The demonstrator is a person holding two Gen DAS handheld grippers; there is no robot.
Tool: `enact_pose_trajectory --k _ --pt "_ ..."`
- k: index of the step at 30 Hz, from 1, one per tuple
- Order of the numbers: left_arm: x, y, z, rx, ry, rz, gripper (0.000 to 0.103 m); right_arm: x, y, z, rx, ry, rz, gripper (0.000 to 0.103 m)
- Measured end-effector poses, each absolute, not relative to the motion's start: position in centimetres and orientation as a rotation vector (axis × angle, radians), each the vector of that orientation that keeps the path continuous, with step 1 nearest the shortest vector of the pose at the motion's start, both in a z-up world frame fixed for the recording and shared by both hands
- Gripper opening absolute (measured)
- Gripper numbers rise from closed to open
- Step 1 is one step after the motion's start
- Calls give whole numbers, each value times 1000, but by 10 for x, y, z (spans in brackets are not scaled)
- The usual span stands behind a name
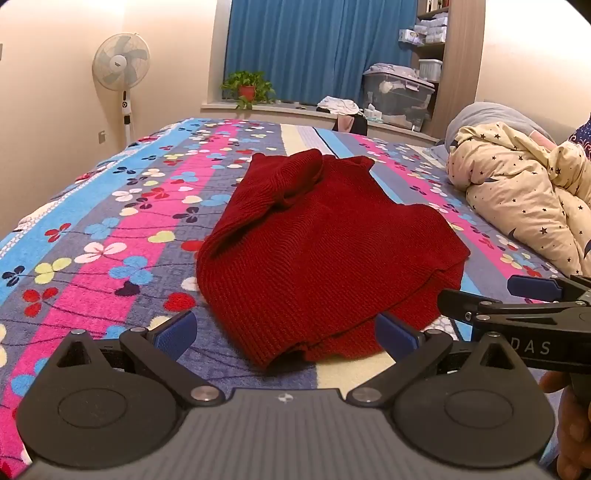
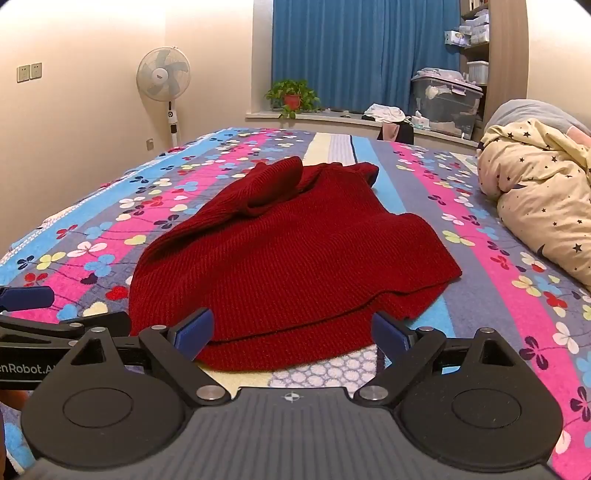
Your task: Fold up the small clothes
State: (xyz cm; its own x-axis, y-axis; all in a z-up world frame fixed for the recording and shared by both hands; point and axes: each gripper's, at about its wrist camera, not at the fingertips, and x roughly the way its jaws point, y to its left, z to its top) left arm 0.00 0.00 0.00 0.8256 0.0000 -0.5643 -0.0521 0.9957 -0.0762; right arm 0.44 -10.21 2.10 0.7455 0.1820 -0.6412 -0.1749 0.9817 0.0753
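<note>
Red sweater (image 1: 314, 236) lies mid-bed (image 1: 110, 229), hem toward the near edge. Both hand-held grippers, left (image 1: 286, 334) and right (image 2: 291, 334), spread wide, holding nothing.

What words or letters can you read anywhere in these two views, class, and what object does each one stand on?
"DAS": white letters on the right gripper, cut off by the frame edge.
"enRobot.A": white letters on the left gripper, cut off at both ends.
Small mark on the fan hub: too blurred to read.
Shelf boxes: labels too small to read.
</note>
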Motion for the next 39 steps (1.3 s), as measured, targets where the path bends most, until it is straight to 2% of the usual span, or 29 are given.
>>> enact_pose_trajectory --k 22,34,37,39 --pt "0 0 0 -89 598 28 103 6 -103 23 -4 688 192 91" --pt "0 0 0 -89 597 27 103 4 -102 26 -23 671 200 86" --pt "0 0 0 -92 599 26 103 3 -100 25 -20 672 208 81" --pt "-3 -1 -1 -94 600 20 103 3 -98 25 -12 675 223 72"
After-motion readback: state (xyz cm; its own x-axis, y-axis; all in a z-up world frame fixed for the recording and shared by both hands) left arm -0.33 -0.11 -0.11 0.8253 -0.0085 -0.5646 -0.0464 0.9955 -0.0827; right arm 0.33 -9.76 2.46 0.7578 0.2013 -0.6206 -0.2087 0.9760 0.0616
